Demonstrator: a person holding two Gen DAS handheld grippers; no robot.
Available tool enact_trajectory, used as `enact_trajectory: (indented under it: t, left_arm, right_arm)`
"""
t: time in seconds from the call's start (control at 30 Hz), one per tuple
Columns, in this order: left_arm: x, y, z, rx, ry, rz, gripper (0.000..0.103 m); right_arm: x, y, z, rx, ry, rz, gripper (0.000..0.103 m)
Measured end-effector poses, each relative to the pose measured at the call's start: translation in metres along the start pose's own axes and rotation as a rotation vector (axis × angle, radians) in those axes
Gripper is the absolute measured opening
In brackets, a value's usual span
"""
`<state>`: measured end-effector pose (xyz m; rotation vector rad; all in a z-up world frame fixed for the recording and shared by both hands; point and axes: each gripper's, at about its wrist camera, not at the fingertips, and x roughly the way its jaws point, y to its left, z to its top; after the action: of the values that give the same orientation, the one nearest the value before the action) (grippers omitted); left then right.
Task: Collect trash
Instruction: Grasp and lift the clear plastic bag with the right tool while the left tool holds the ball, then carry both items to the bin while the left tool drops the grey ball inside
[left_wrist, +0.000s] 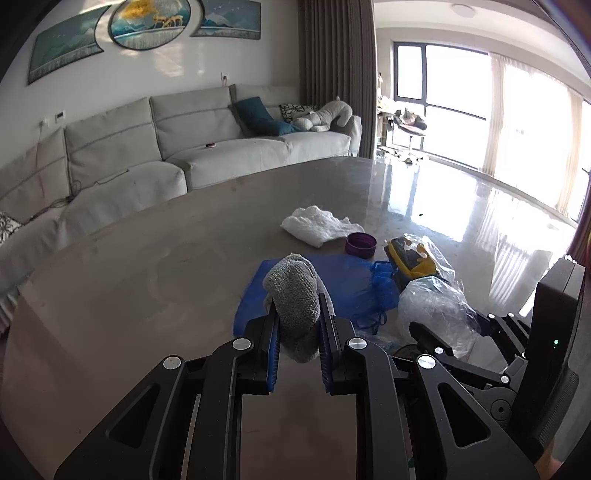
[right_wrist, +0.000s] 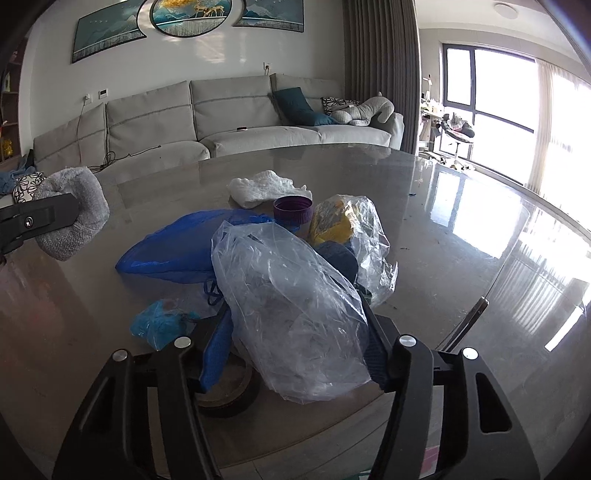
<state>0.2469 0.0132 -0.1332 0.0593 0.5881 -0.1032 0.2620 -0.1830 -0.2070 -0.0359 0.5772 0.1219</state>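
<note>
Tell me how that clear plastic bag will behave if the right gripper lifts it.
The clear bag looks thin and crinkled, so it will likely sag and deform rather than hold shape. It seems light for its bulk. Its glossy film may slip between the right gripper fingers, which sit on either side of it.

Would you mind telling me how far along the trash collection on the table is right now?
Nothing looks collected yet; no bin shows. In hand: the left gripper holds a grey cloth wad, and the right gripper holds a clear plastic bag. Left on the table: white crumpled paper, purple cap, blue mesh bag, yellow item in plastic, tape roll.
</note>
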Motion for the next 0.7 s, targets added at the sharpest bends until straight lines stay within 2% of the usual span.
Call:
enact_trajectory:
  t: [0.03,0.1,0.3,0.7]
  left_arm:
    - [0.001,0.0,0.0,0.0,0.002,0.0,0.017]
    - [0.0,-0.001,-0.001,0.001,0.004,0.001,0.017]
    - [0.001,-0.004,-0.002,0.011,0.003,0.008,0.017]
    - [-0.011,-0.011,-0.001,0.02,-0.029,-0.002,0.017]
  right_arm:
    - [-0.001,0.001,0.001,-0.008,0.0,0.0,0.038]
    - [-0.003,0.003,0.001,-0.017,0.0,0.0,0.032]
    - [-0.015,0.007,0.003,-0.053,-0.022,-0.002,0.024]
    - [-0.096,0.015,0.023,-0.114,-0.199,0.053,0.022]
